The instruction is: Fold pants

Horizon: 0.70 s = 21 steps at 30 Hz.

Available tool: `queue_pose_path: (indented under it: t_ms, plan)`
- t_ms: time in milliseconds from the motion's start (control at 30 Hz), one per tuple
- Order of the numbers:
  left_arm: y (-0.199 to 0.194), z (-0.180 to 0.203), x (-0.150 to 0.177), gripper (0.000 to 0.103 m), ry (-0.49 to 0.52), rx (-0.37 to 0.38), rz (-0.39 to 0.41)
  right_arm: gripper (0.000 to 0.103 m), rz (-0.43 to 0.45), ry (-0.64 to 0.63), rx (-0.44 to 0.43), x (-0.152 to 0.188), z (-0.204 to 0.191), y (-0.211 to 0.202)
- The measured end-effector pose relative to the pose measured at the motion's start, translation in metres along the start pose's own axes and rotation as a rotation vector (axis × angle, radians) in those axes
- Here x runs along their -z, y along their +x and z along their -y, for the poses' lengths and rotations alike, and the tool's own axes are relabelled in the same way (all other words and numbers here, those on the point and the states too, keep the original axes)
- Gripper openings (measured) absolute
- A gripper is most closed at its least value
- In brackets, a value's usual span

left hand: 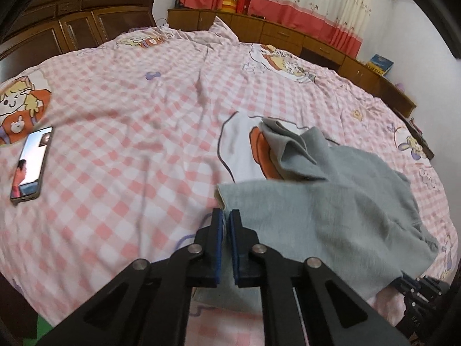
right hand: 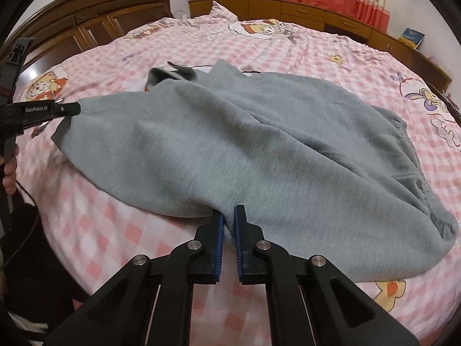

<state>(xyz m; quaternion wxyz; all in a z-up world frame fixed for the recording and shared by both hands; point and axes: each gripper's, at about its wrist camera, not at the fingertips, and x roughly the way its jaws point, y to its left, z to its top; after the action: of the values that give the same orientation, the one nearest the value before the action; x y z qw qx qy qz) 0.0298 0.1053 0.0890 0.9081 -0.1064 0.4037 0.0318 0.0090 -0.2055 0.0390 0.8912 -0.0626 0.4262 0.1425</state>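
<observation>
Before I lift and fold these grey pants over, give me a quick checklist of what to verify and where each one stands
1. Left gripper shut on the grey pants at the leg-end edge: ok.
2. Right gripper shut on the near edge of the pants: ok.
3. Both grips on the same long edge: ok, the left gripper shows at the far left of that edge in the right wrist view.
4. Pants lying flat: not ok, the far leg end is bunched and turned over.
5. Fold path across the bedspread free: ok; the phone lies well left of the pants.
6. Waistband straight: cannot tell, it looks gathered.
</observation>
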Motion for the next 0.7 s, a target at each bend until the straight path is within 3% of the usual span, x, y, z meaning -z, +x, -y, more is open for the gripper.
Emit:
queue_pose_path:
  t_ms: [267,533,600,667,700]
  plan:
    - [-0.003,-0.010,0.010,0.005,0.013,-0.045,-0.045,0.008,-0.014,-0.031,-0.065,0.011,-0.009,-0.015]
    - [0.012,-0.016,0.024,0.008,0.011,-0.080,-0.103,0.011,-0.108,-0.026,-0.069,0.027,-0.010,0.007]
    - [0.010,-0.017,0.024,0.015,0.016,-0.100,-0.096,0.014,-0.126,-0.020,-0.067,0.029,-0.010,0.012]
    - [0.006,-0.019,0.022,0.037,0.015,-0.100,-0.084,0.017,-0.129,-0.023,-0.069,0.029,-0.010,0.011]
    - [0.002,-0.019,0.021,0.041,0.014,-0.102,-0.071,0.021,-0.128,-0.031,-0.073,0.028,-0.010,0.008]
